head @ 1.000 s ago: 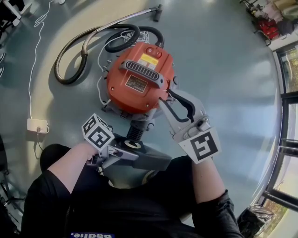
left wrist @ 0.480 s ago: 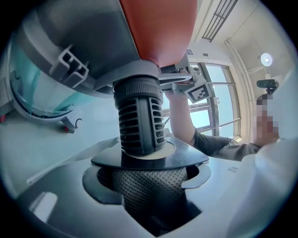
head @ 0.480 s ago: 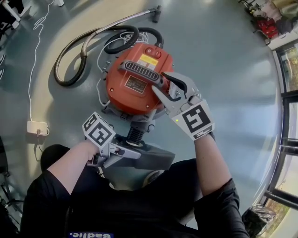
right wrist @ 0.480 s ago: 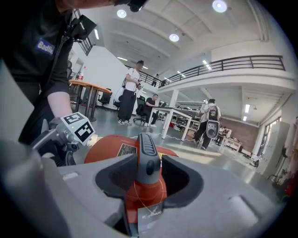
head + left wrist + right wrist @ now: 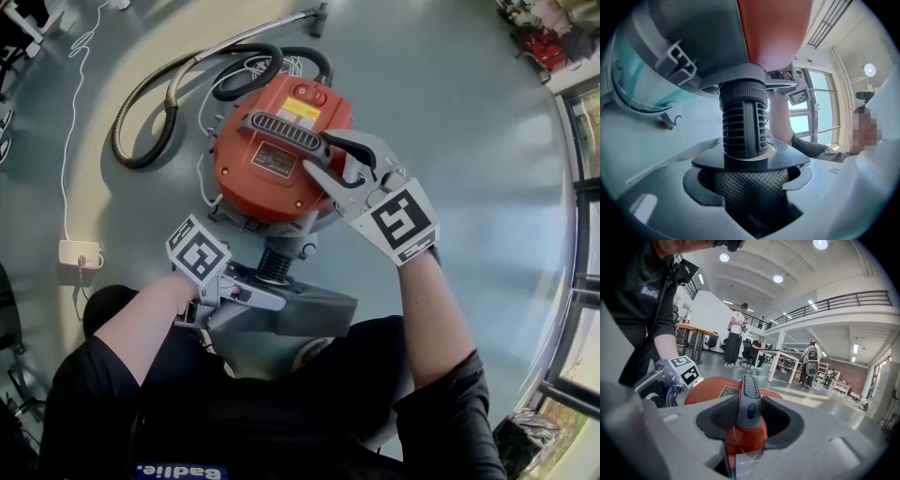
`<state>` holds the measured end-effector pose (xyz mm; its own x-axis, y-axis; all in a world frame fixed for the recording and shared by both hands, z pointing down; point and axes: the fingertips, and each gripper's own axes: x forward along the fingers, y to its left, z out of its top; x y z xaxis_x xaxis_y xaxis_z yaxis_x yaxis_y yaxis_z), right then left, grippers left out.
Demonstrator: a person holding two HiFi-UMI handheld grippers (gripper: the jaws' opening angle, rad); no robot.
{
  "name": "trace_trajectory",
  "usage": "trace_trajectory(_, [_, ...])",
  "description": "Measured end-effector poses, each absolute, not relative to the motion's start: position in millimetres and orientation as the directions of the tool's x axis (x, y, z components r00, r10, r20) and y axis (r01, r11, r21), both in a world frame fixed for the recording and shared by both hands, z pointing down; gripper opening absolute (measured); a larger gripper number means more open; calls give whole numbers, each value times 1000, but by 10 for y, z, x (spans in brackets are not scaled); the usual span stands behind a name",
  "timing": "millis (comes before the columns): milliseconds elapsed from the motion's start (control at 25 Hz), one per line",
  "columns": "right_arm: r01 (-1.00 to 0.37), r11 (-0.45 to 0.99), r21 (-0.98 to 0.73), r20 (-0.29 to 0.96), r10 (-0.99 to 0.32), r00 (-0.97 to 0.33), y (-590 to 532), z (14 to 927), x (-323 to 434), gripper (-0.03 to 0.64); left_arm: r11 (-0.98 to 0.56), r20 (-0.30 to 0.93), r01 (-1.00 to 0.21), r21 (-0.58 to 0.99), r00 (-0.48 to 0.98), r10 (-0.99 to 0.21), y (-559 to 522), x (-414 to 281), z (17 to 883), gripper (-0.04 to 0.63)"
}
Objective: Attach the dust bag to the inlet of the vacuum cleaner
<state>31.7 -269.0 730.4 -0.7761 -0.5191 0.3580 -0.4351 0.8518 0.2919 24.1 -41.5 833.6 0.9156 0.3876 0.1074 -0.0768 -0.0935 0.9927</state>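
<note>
An orange vacuum cleaner (image 5: 267,173) lies on the floor with a grey carry handle (image 5: 281,131) on top. Its ribbed grey inlet (image 5: 272,262) points toward me. My left gripper (image 5: 267,292) is shut on the dark grey dust bag (image 5: 314,314). In the left gripper view the bag's flat collar (image 5: 787,161) sits around the inlet (image 5: 743,124), with mesh fabric (image 5: 740,201) between the jaws. My right gripper (image 5: 321,155) stands open astride the handle's near end; the handle (image 5: 749,399) runs between its jaws (image 5: 750,420).
A black hose (image 5: 169,94) and a metal wand (image 5: 272,28) curl behind the vacuum. A white cable leads to a power strip (image 5: 78,253) at the left. Window frames (image 5: 581,281) line the right. The right gripper view shows people and tables (image 5: 783,357) far off.
My right gripper has moved from beside the inlet up onto the vacuum, and now straddles the handle. The left gripper and dust bag have stayed at the inlet.
</note>
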Motion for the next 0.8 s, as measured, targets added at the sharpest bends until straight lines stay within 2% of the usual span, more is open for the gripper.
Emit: trace_trajectory(800, [-449, 830, 330, 370, -552, -748, -2689, 7333, 295, 146, -129, 142, -88, 988, 852, 504, -474, 180, 8362, 344])
